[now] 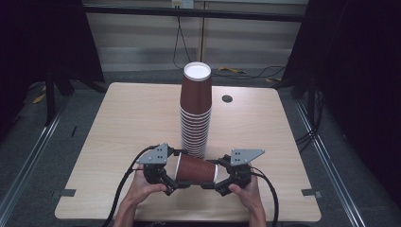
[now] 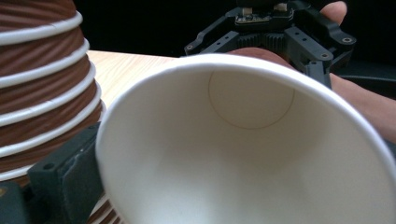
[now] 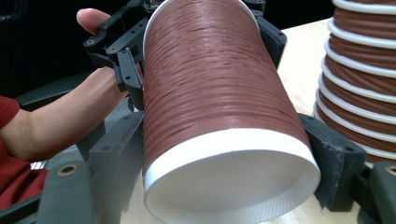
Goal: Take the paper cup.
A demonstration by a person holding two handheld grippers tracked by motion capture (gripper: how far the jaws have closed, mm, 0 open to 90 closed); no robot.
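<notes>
Just in front of the cup stack point(image 1: 195, 111), the left tongs point(image 1: 171, 182) grip a brown cup's point(image 1: 195, 169) open rim; the right tongs point(image 1: 216, 183) clamp its base. It lies sideways above the worktop point(image 1: 118, 123), apparently not yet stacked.

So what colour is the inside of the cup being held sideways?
Plain white inside the cup, with a ribbed reddish-brown outside; the left gripper view shows the interior best.

No legible text, label, brand, number or sign anywhere.
</notes>
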